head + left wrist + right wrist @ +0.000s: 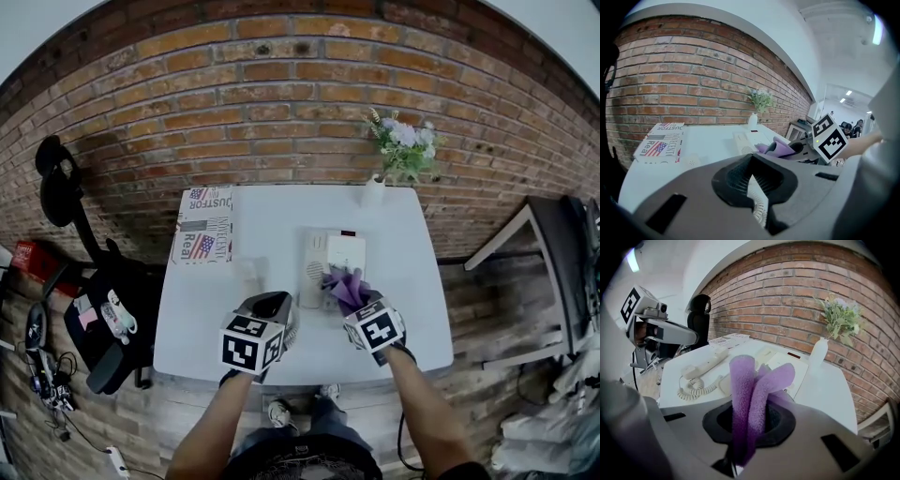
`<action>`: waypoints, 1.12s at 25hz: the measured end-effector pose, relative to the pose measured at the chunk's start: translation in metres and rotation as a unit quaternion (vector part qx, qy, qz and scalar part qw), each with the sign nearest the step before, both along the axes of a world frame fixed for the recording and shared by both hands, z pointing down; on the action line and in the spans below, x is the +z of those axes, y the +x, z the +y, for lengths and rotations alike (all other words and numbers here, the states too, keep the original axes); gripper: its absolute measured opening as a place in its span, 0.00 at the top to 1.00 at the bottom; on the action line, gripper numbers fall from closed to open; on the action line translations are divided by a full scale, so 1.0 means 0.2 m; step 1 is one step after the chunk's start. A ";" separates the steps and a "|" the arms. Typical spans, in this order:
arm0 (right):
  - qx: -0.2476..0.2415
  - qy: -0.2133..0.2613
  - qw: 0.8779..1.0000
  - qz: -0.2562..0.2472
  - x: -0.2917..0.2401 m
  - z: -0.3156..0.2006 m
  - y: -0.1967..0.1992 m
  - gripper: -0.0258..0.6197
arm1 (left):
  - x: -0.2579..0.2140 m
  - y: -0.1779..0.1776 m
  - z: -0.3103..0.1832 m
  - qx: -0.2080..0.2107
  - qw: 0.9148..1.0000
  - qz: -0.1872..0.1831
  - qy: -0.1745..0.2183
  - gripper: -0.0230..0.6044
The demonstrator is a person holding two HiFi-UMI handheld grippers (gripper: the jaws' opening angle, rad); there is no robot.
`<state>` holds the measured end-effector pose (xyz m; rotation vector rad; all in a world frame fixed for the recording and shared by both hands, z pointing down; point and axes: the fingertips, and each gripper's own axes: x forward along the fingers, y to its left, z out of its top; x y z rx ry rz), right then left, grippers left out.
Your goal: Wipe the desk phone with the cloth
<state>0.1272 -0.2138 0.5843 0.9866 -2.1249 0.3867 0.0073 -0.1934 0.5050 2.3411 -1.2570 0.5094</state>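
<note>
The white desk phone (330, 255) (787, 364) (747, 138) sits mid-table. Its handset (707, 363) (249, 277) lies off the cradle on the tabletop to the left, and the coiled cord (696, 389) trails from it. My right gripper (354, 298) (747, 427) is shut on a folded purple cloth (343, 284) (750, 390) (776, 147). It holds the cloth just above the phone's near edge. My left gripper (275, 309) (754, 187) hovers near the table's front, beside the handset, holding nothing. Its own body hides its jaws.
A printed cardboard box (204, 225) lies at the table's (187, 347) back left. A white vase of flowers (375, 192) stands behind the phone against the brick wall. A black office chair (103, 309) stands left of the table, and a dark side table (553, 244) stands to the right.
</note>
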 end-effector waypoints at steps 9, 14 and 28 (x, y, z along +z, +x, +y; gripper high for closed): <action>0.012 -0.017 1.000 0.006 0.06 0.18 -0.01 0.88 | 0.00 -0.02 0.09 0.015 1.000 0.006 0.002 0.96; 0.011 -0.022 1.000 0.008 0.06 0.24 -0.01 0.88 | -0.01 -0.04 0.12 0.019 1.000 0.007 0.003 0.96; -0.008 0.043 0.999 -0.002 -0.30 0.06 0.04 0.88 | -0.05 -0.03 0.02 0.010 1.000 0.011 0.009 0.96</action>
